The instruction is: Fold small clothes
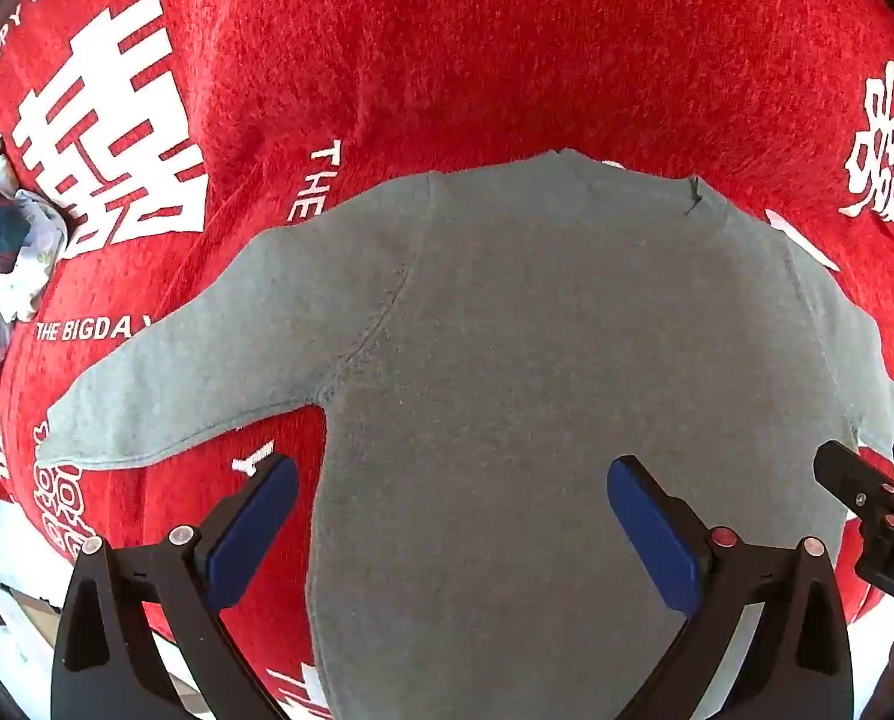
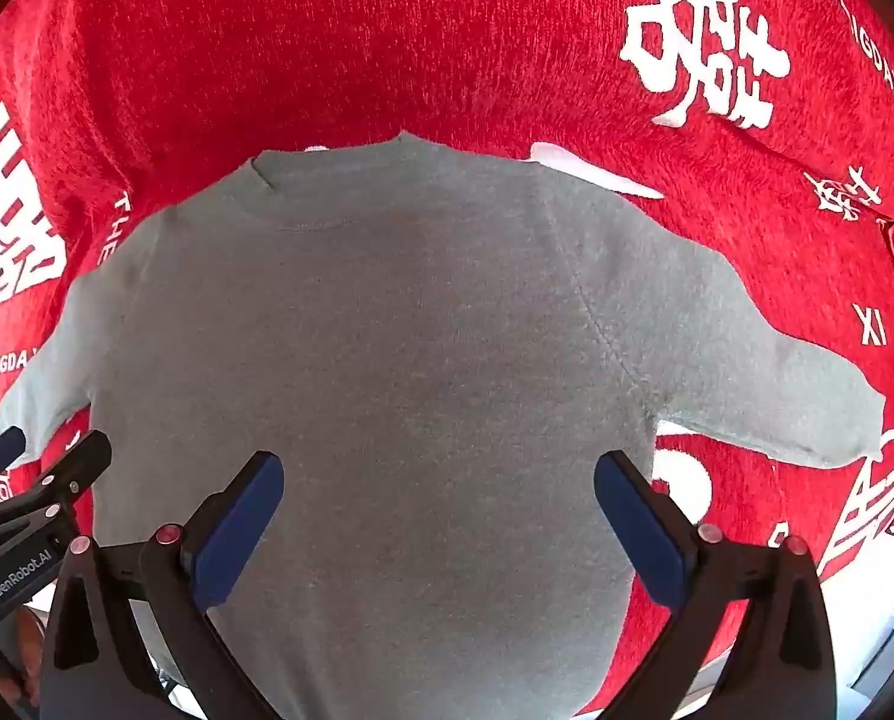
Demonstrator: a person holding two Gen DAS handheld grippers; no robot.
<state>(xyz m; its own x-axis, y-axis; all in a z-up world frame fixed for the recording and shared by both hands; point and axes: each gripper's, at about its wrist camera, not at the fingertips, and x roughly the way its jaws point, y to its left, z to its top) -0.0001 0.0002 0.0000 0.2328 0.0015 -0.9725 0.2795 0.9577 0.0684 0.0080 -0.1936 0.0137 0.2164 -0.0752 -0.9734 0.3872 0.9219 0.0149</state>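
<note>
A: How many garments are laid out?

B: One grey sweater [image 1: 507, 360], spread flat on a red cloth [image 1: 447, 48] with white lettering. It has two sleeves, both stretched outward; the one in the left wrist view [image 1: 165, 384] points left, the one in the right wrist view [image 2: 777, 384] points right. The collar [image 2: 327, 180] lies at the far end.

A: And the claws?

B: Two. The left claw [image 1: 453, 516] hovers over the lower left part of the body, its blue pads [image 1: 255, 534] wide apart with nothing between them. The right claw [image 2: 438, 516] hovers over the lower right part, also spread open and holding nothing. Each one shows at the side of the other's view, so they sit near each other, side by side.

A: Anything else around?

B: One crumpled bundle of pale and dark fabric [image 1: 3, 240] at the far left edge of the red cloth, well apart from the sweater. I cannot tell how many pieces are in it.

A: Edges and room?

B: Red cloth shows on the left, right and far sides of the sweater, with a broad band beyond the collar. The near hem runs out of view beneath the claws. The left pad sits just beside the sweater's left side edge.
</note>
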